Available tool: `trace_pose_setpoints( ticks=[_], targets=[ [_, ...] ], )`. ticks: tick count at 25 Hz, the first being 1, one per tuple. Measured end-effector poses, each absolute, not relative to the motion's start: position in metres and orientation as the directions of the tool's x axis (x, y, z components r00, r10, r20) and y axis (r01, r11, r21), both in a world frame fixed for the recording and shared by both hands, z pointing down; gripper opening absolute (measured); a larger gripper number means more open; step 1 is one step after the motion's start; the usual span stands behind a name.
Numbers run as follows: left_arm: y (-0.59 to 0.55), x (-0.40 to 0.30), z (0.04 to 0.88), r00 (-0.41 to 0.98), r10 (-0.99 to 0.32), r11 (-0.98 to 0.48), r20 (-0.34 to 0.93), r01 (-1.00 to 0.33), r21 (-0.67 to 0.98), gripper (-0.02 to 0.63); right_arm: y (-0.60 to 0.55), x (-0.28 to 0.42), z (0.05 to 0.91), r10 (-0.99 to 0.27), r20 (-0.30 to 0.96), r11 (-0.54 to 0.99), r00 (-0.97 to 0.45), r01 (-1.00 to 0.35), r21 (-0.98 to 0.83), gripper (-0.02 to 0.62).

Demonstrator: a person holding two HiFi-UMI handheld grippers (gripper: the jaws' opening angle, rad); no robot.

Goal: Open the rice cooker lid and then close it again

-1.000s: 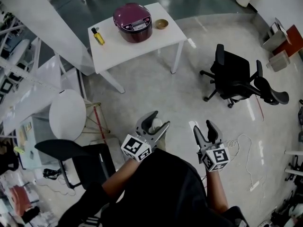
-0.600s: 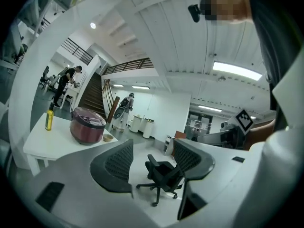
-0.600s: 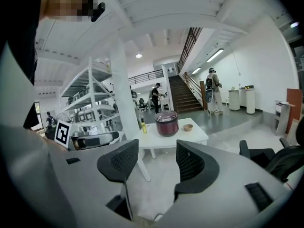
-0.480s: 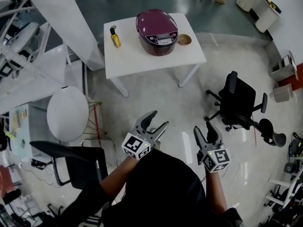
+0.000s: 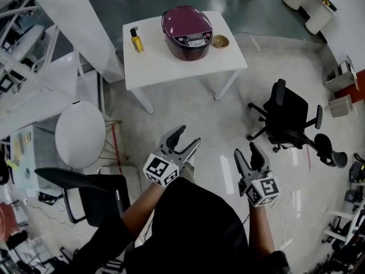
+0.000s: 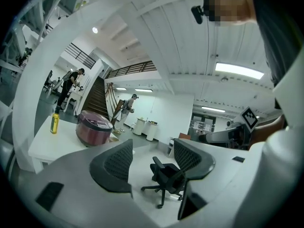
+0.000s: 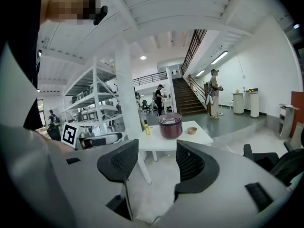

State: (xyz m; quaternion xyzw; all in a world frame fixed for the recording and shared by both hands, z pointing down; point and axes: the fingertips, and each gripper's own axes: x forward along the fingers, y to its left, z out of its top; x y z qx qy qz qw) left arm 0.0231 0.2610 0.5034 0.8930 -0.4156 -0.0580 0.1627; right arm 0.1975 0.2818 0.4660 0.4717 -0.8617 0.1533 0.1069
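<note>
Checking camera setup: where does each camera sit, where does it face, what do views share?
Head view: on the person's head, facing steeply down at floor and white table; both forearms, left tool, right tool show.
Left gripper view: on the left tool, along its open jaws toward the office chair; torso at right.
Right gripper view: on the right tool, along its open jaws toward the table; torso at left.
Shared: all show the rice cooker.
</note>
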Motion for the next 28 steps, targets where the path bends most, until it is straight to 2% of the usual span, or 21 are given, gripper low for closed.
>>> trace_pose_setpoints(
  ticks=[6,10,14,18,28],
  targets=[
    [0.341,0.044,0.514,0.667,-0.742,-0.610,0.064,-0.712,0.347,0.249,0.375,0.221,0.487,-0.807,0.327,0.436,-0.491,-0.870,-0.231,0.218],
    [0.395,0.062,0.522,0.694,-0.712,-0.625,0.108,-0.697,0.351,0.249,0.436,0.242,0.508,-0.816,0.359,0.401,-0.454,-0.891,-0.215,0.218],
    [0.421,0.078,0.528,0.714,-0.686,-0.639,0.138,-0.683,0.355,0.249,0.461,0.254,0.523,-0.816,0.374,0.369,-0.441,-0.895,-0.252,0.218],
    [0.405,0.079,0.524,0.714,-0.686,-0.642,0.141,-0.685,0.345,0.250,0.434,0.255,0.519,-0.818,0.355,0.394,-0.452,-0.891,-0.226,0.218],
    [0.268,0.034,0.526,0.647,-0.754,-0.584,0.113,-0.739,0.337,0.250,0.286,0.225,0.504,-0.790,0.333,0.481,-0.514,-0.857,-0.182,0.218]
  ],
)
